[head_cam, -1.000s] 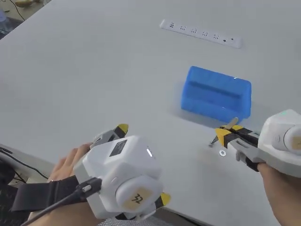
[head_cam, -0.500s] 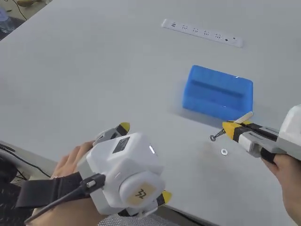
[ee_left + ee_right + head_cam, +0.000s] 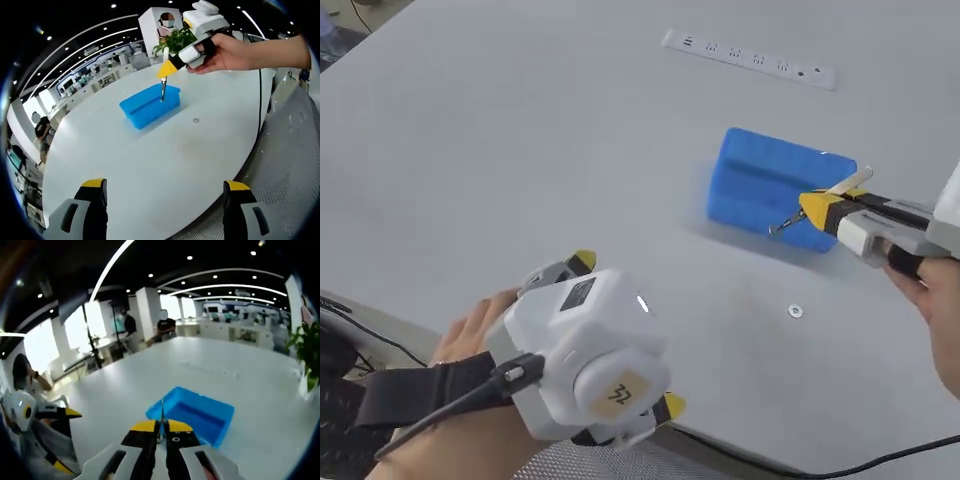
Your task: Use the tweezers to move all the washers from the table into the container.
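A broad pale grey bench (image 3: 520, 150) in a bright open hall, with a white power strip (image 3: 750, 58) lying at its far side. The right claw (image 3: 817, 207) is clamped tight on the slim metal tweezers (image 3: 788, 222), jaws pressed nearly together around them. It hangs in the air, tweezer tips pointing down over the blue rectangular plastic container (image 3: 760, 180). Whether the tips grip anything is too small to tell. One small silver washer (image 3: 795, 311) lies flat on the bench, on the near side of the container and apart from it. The left claw (image 3: 164, 185) sits low near the bench's front edge, jaws spread wide with nothing between them. A black cable (image 3: 880, 465) trails along the bench's near edge.
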{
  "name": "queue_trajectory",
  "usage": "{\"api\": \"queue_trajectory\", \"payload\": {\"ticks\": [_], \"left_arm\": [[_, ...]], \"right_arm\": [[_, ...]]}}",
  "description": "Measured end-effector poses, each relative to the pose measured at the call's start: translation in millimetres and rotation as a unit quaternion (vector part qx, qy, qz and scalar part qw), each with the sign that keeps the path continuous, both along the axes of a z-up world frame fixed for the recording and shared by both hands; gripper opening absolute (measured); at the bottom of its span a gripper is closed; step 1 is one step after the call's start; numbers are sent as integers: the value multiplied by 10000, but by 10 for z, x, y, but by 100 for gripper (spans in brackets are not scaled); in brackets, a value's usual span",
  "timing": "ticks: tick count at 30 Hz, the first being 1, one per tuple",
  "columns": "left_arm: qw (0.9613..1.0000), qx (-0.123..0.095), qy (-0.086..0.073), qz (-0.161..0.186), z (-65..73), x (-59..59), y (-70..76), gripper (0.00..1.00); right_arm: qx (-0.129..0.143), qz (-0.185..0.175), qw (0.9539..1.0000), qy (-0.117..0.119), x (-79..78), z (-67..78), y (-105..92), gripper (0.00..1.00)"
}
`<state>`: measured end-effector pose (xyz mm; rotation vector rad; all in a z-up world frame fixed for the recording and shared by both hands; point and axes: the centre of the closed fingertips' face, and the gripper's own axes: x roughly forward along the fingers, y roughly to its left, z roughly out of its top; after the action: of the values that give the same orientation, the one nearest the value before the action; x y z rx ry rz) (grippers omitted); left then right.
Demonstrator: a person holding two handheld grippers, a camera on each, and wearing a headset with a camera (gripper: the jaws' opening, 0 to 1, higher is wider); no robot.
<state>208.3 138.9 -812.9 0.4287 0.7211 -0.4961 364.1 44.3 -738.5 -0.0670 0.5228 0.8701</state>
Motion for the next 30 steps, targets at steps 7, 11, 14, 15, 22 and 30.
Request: {"api": "queue_trajectory", "payload": {"ticks": [7, 11, 14, 15, 22, 30], "left_arm": [[10000, -7, 18, -1, -4, -3, -1, 99], [10000, -22, 24, 1, -3, -3, -2, 99], [10000, -29, 26, -31, -4, -6, -15, 99], [10000, -14, 20, -23, -4, -4, -8, 99], [10000, -27, 58, 58, -14, 3, 17, 99], [10000, -51, 29, 51, -3, 3, 7, 99]], "right_arm": [[-82, -70, 9997, -208, 238, 33, -11, 2], [-108, -115, 9994, -295, 407, 32, 19, 2], [-167, -115, 9993, -312, 448, 11, 51, 2], [-189, -105, 9992, -322, 471, 6, 70, 2], [-466, -52, 9983, -343, 600, -159, 155, 2], [-831, 110, 9960, -304, 611, -380, 196, 2]]}}
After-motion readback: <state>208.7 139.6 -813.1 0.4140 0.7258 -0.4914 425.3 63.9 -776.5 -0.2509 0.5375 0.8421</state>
